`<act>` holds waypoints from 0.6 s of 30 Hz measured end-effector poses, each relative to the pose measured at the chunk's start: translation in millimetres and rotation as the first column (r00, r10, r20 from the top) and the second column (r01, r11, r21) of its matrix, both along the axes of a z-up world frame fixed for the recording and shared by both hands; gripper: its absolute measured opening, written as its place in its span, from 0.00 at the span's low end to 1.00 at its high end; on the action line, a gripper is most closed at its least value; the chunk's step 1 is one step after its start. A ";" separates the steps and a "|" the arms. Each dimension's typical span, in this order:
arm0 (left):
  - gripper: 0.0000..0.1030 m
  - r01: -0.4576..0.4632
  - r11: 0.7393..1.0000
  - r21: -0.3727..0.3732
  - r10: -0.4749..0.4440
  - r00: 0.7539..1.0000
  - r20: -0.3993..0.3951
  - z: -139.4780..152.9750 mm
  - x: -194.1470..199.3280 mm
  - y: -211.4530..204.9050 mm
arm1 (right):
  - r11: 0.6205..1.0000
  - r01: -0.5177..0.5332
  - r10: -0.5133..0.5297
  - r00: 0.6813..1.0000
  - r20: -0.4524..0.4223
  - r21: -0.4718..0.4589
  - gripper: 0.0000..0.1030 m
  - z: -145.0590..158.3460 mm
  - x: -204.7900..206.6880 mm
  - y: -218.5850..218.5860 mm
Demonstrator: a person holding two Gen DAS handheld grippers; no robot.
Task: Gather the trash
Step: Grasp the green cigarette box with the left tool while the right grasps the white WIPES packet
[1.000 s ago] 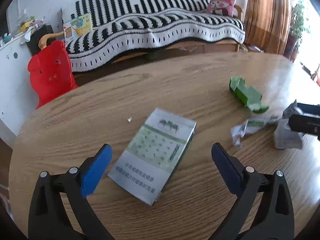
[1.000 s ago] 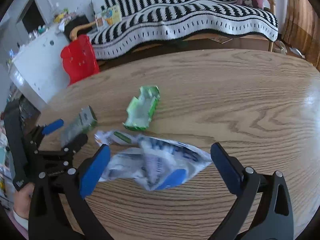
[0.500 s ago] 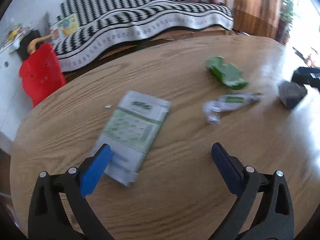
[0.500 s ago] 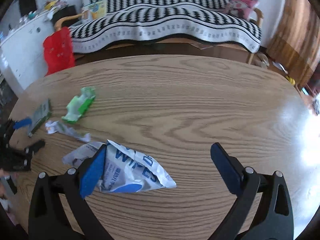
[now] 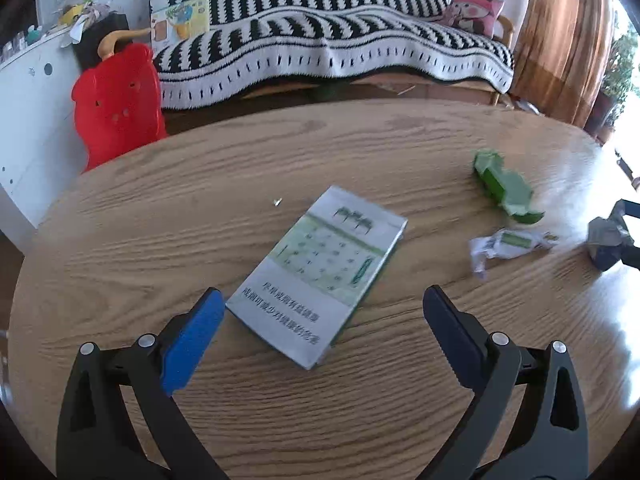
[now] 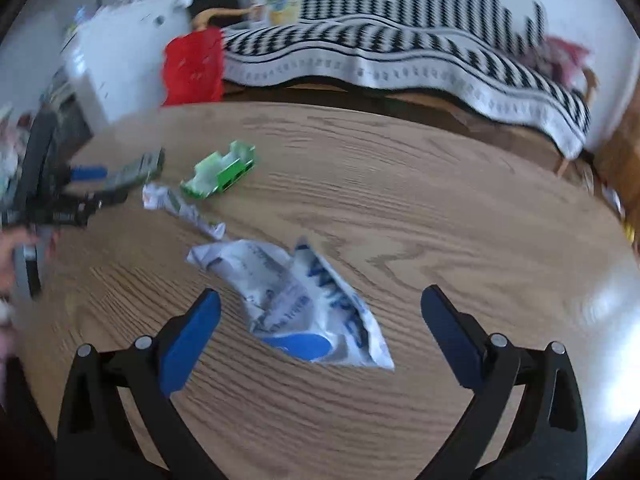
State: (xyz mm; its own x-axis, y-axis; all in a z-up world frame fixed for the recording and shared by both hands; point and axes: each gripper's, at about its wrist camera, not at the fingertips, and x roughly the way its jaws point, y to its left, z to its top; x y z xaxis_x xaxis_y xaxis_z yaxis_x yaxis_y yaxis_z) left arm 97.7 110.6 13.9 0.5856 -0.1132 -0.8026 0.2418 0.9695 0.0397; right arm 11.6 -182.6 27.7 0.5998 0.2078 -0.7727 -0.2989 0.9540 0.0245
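Round wooden table (image 5: pixel 120 248), four pieces of trash on it.

Left gripper (image 5: pixel 320 320): jaws spread wide, holding nothing, hovering low over the table. Its blue pads flank the near end of a flat grey-and-green carton (image 5: pixel 320 276), which lies face up and angled, print readable but not by me. Left pad sits just beside the carton's near corner; whether it touches I cannot tell. A tiny white scrap (image 5: pixel 277 201) lies just beyond the carton.

To the right of the carton in the left wrist view: a torn green box (image 5: pixel 506 192), lying on its side, and nearer, a twisted white wrapper (image 5: pixel 508 242) with a green label. The two are close but apart.

Right gripper (image 6: pixel 318 320): jaws likewise spread, nothing pinched. Between and just ahead of its pads lies a crumpled white-and-blue wipes packet (image 6: pixel 304 312), flat on the wood. Pads stand clear of it on both sides.

The right wrist view is motion-blurred. It shows the same green box (image 6: pixel 220 172) and white wrapper (image 6: pixel 180 208) further out, and the left gripper (image 6: pixel 90 184) at the far left edge with part of a hand (image 6: pixel 10 248) behind it.

Background: sofa under a black-and-white striped blanket (image 5: pixel 320 48), red plastic chair (image 5: pixel 118 104), brown curtain (image 5: pixel 560 40) at right.
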 end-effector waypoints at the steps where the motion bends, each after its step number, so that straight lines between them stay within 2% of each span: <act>1: 0.94 0.002 1.000 0.018 -0.002 1.000 0.006 -2.1 0.9 -0.8 | 1.000 -0.015 0.015 1.000 0.004 -0.012 0.94 -3.0 0.8 3.6; 3: 0.94 0.020 1.000 0.023 -0.020 1.000 -0.002 -6.2 5.3 -4.3 | 0.999 -0.019 0.019 1.000 -0.012 -0.033 0.94 -8.9 5.6 8.2; 5: 0.94 0.021 1.000 -0.024 -0.021 0.999 -0.025 -7.8 10.8 -2.5 | 0.999 -0.026 0.025 0.999 -0.032 -0.028 0.94 -13.8 9.2 10.2; 8: 0.94 0.024 1.000 -0.019 -0.025 0.999 -0.027 -10.4 10.8 -4.3 | 0.999 -0.036 0.032 0.995 -0.099 -0.035 0.95 -27.1 15.3 15.4; 9: 0.94 0.025 1.000 -0.018 -0.026 0.999 -0.027 -9.5 11.7 -4.9 | 0.997 -0.039 0.033 0.995 -0.091 -0.060 0.94 -30.1 13.2 18.9; 16: 0.94 0.025 0.999 -0.021 -0.026 0.999 -0.027 -9.8 13.1 -5.1 | 0.999 -0.019 0.016 0.997 -0.077 -0.042 0.95 -30.7 7.4 17.6; 17: 0.93 0.026 0.999 -0.024 -0.026 0.999 -0.027 -9.6 13.1 -4.8 | 0.999 -0.016 0.013 0.996 -0.086 -0.044 0.91 -31.2 8.5 17.5; 18: 0.85 0.026 0.999 -0.025 -0.027 0.999 -0.020 -8.1 13.2 -5.4 | 0.999 0.003 -0.007 0.996 -0.088 -0.047 0.83 -28.6 8.8 17.5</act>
